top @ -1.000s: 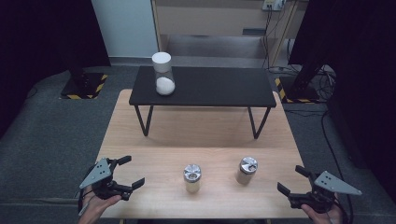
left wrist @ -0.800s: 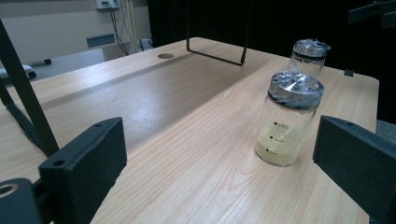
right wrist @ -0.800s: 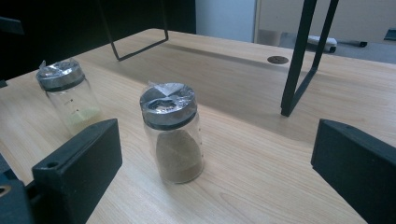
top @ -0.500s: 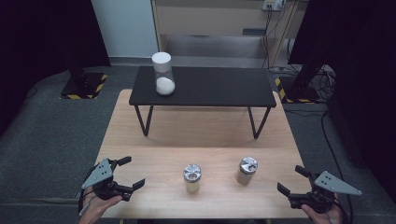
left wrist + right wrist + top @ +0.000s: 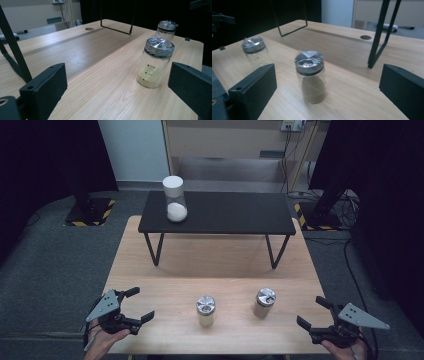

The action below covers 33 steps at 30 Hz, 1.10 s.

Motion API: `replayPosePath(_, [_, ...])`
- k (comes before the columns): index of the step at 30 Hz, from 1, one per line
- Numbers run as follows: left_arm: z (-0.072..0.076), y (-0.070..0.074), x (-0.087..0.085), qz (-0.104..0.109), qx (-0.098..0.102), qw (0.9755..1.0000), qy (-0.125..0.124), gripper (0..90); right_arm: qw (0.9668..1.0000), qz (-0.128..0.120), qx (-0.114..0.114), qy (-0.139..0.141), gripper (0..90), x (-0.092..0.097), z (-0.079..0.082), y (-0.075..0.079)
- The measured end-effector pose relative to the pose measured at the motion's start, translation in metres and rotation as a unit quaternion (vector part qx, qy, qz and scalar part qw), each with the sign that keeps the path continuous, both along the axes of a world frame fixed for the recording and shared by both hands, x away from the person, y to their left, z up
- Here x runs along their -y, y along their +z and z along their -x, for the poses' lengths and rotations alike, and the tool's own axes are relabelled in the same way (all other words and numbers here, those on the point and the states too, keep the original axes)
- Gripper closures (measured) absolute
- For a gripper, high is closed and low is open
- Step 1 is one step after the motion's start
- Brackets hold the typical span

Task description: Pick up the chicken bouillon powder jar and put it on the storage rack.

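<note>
Two small clear glass jars with foil-covered lids stand apart near the front of the light wooden table point(image 5: 150, 265): the yellow-grain jar point(image 5: 205, 310) at centre, the brown-powder jar point(image 5: 264, 302) to its right. Each should be approached level and gripped on the body below the lid. The left gripper point(image 5: 131, 306) and the right gripper point(image 5: 313, 312) are held low at the front corners, jaws wide and empty.

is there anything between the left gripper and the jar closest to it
Nothing visible. The left gripper is open at the table's near left corner, and only bare wood lies between it and the jar with pale grains. The second jar stands farther off, beyond the first in the left gripper view.
</note>
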<state>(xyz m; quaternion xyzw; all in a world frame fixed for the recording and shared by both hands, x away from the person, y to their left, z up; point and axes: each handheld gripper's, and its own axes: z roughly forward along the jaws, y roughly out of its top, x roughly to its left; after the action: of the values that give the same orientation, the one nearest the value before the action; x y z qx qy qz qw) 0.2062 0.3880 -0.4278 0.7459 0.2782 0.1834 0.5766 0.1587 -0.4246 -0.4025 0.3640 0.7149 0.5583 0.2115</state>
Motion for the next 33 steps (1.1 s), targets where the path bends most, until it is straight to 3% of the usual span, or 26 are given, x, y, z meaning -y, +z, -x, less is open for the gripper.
replayPosePath(7, [-0.001,0.0,0.001,-0.002,-0.005,1.0,-0.001,0.9,0.9999,0.004,-0.002,0.011,2.1,-0.002,-0.005,0.007])
replayPosePath(13, [-0.001,-0.002,-0.002,0.008,-0.005,1.0,0.002,0.8,0.9998,0.003,0.005,0.02,2.4,-0.008,-0.007,0.018])
replayPosePath(21, [-0.001,-0.002,-0.002,0.009,-0.007,0.9999,0.001,0.8,0.9987,0.007,0.009,0.05,2.9,-0.023,-0.023,0.035])
replayPosePath(33, [-0.001,-0.003,-0.004,0.013,-0.009,0.9999,0.002,0.9,0.9965,-0.004,0.011,0.082,3.0,-0.043,-0.045,0.047])
